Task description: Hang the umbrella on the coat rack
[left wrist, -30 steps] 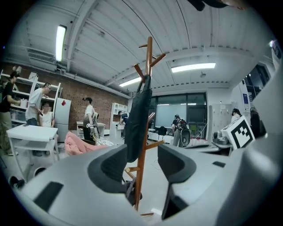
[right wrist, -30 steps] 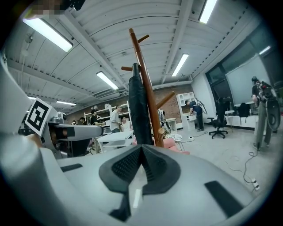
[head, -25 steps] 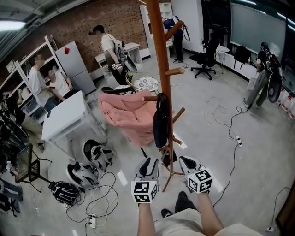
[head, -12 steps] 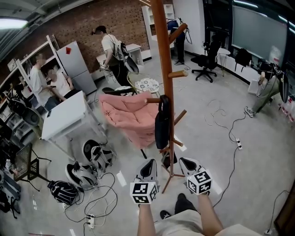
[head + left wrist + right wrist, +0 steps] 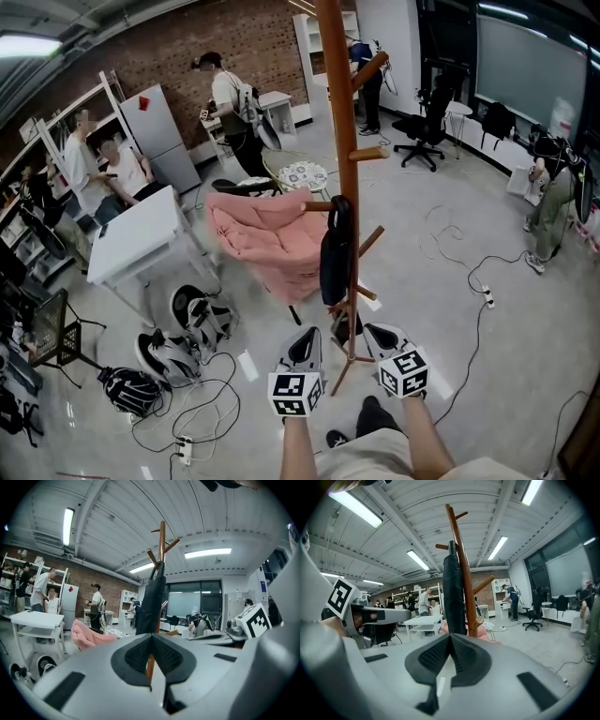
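A dark folded umbrella point(image 5: 333, 253) hangs upright from a peg of the brown wooden coat rack point(image 5: 342, 141), its handle hooked over the peg. Neither gripper touches it. In the head view my left gripper point(image 5: 307, 334) and right gripper point(image 5: 374, 330) sit side by side low down, near the rack's base. The left gripper view has its pads shut together point(image 5: 152, 637) with nothing between them, and the umbrella point(image 5: 152, 597) and rack point(image 5: 162, 541) stand straight ahead. My right gripper point(image 5: 450, 637) is also shut and empty, facing the umbrella point(image 5: 453, 592) and the rack point(image 5: 465, 573).
A pink cushioned chair point(image 5: 267, 234) stands just behind the rack, with a white table point(image 5: 141, 239) to its left. Helmets point(image 5: 187, 314) and cables point(image 5: 202, 408) lie on the floor at the left. A power strip point(image 5: 486, 292) trails at the right. People stand at the back and far right.
Both grippers stay where they were below the rack and the umbrella hangs as before. The person at the far right has stepped further right.
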`<state>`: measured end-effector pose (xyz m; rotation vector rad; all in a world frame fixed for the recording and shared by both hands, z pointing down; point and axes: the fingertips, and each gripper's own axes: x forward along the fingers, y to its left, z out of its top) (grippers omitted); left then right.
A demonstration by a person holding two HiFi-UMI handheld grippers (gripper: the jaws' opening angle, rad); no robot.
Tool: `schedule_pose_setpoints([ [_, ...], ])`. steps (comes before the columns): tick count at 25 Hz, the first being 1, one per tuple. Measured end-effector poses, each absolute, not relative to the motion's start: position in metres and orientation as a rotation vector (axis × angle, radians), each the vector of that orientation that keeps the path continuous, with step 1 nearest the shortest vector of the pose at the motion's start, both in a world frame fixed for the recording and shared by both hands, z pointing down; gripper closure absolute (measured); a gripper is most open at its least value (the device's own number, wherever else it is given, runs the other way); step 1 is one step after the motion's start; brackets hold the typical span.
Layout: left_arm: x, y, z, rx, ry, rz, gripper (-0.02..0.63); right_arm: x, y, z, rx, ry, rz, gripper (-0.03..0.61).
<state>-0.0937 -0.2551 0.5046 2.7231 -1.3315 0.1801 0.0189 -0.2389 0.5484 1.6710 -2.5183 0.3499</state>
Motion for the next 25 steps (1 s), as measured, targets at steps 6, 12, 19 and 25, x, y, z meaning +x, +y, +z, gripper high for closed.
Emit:
schedule_pose_setpoints([
  [6,-0.0958,-0.2555,0.509,2.72,-1.326,0.2,0.607,0.0173,-0.2412,0.5487,1.685,-2.517,0.356,0.575],
  [12,-0.0981,-0.2562,0.5076,2.717,-1.332,0.203,0.607,0.0204,-0.2415,0.549,1.707,-2.51,0.364,0.575],
  [19,-0.1011,-0.2563,0.5122,2.709,-1.341,0.205,0.607,0.019,-0.2425,0.5489,1.702,-2.51,0.322,0.575],
  [25,-0.1019,-0.2554,0.5116,2.711,-1.349,0.212,0.607,0.0146,-0.2414,0.5427,1.711,-2.538,0.284,0.575],
])
